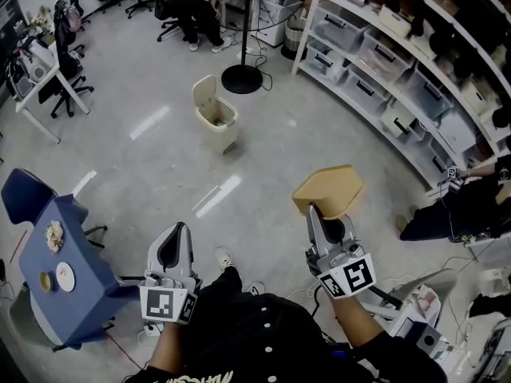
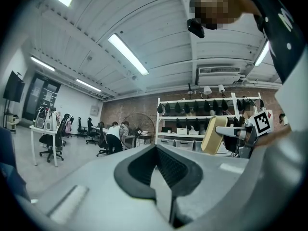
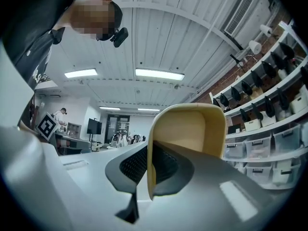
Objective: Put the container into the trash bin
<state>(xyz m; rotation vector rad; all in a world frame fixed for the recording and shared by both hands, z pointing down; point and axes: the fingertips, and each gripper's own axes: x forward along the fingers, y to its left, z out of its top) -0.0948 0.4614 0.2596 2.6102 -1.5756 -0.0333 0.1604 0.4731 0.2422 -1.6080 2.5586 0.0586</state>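
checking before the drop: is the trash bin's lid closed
No, the trash bin stands open, its lid tipped up behind it.

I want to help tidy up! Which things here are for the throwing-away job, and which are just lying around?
For the job:
- tan container, clamped in the right gripper
- beige trash bin, lid up, on the floor ahead

Just lying about:
- blue table
- plate on it
- black stand
- storage shelves
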